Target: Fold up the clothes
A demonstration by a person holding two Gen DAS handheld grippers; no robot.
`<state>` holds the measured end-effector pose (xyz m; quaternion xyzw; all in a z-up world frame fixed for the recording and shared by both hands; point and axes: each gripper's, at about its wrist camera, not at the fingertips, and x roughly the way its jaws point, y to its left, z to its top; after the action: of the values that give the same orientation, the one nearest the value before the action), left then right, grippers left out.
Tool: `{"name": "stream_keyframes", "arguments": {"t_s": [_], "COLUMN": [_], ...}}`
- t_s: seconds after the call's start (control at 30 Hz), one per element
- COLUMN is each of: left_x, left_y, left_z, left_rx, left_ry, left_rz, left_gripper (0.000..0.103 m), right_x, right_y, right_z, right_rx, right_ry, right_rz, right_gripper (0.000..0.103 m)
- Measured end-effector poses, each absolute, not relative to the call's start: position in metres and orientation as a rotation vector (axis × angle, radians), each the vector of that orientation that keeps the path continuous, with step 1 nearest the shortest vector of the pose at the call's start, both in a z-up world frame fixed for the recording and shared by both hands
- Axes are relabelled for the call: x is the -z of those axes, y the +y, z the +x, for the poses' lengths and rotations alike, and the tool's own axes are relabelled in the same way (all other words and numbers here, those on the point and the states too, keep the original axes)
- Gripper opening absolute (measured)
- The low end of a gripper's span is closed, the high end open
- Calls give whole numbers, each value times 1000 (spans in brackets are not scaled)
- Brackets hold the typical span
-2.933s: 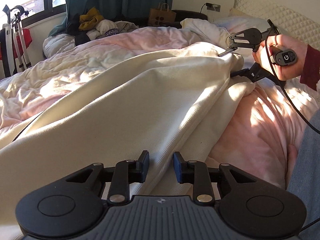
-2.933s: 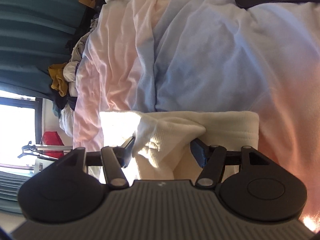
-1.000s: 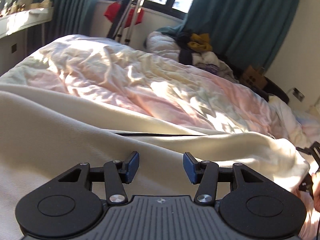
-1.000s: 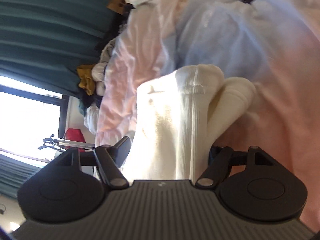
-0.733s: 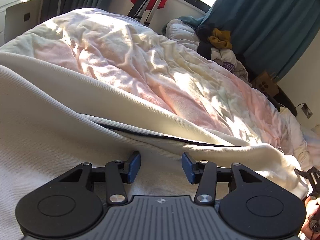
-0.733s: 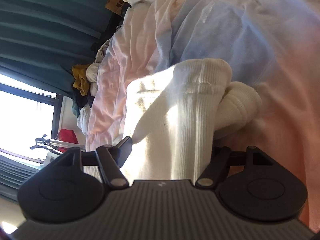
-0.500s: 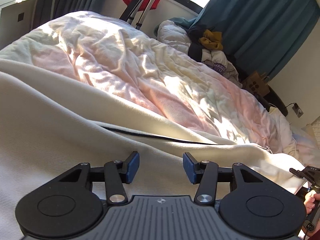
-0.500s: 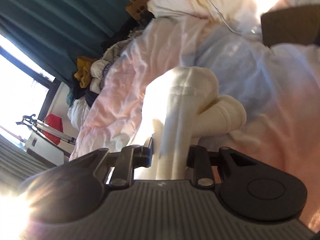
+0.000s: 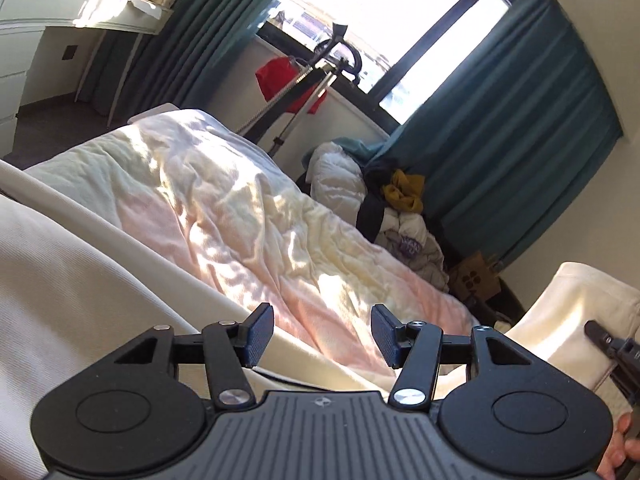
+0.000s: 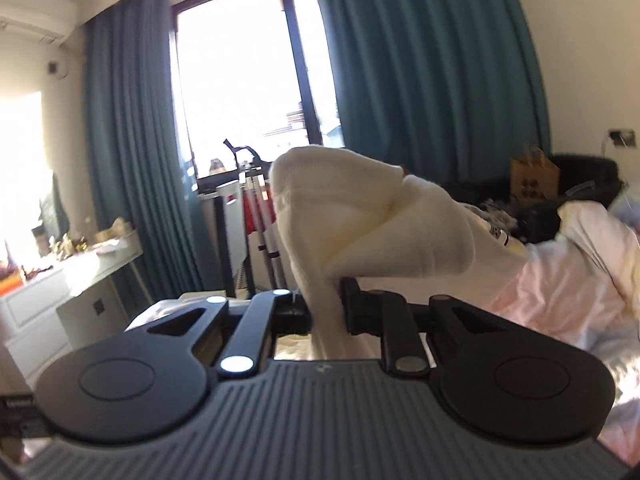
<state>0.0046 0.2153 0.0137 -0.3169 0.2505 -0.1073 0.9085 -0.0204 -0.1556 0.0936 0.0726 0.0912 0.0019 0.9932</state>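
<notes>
The bed (image 9: 248,216), under a rumpled pink-and-cream duvet, filled most of both views, and one cream knit garment (image 9: 72,280) lay across its near side, running from the left of the left wrist view to a raised end at the right. It looked thick, soft and limp, likely to sag and drag wherever it went unsupported, so it would best be taken at a hem or corner. One heap of other clothes (image 9: 396,216) sat at the far end near the curtains.

There were two grippers. The right gripper (image 10: 326,314) was clamped on a ribbed edge of the garment, the fabric bunched above its jaws. The left gripper (image 9: 322,334) hung with jaws apart, holding nothing, above the cloth.
</notes>
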Motion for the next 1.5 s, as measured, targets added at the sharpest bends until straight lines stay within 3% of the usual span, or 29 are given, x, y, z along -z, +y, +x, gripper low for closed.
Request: {"name": "stream_keyframes", "arguments": {"t_s": [0.13, 0.5, 0.93, 1.2, 1.27, 1.33, 1.5], "left_x": [-19, 11, 30, 1, -6, 0, 24], "left_y": [237, 206, 179, 194, 190, 187, 187], "left_z": [2, 20, 24, 7, 3, 6, 25], "left_rx": [209, 217, 234, 588, 756, 712, 530], "left_ry": [471, 644, 818, 594, 532, 560, 686], "left_rz": [-689, -562, -497, -788, -861, -856, -864], "left_gripper": [60, 60, 60, 64, 74, 80, 76], "right_x": [-78, 70, 38, 5, -3, -8, -10], "right_y": [-86, 15, -13, -71, -85, -97, -120], "right_z": [-24, -70, -86, -58, -50, -42, -33], "right_rx": [-117, -333, -588, -574, -567, -560, -536], "right_ry": [202, 432, 485, 454, 443, 432, 447], "right_rz": [-41, -366, -371, 32, 130, 177, 276], "right_gripper": [17, 17, 22, 19, 19, 19, 19]}}
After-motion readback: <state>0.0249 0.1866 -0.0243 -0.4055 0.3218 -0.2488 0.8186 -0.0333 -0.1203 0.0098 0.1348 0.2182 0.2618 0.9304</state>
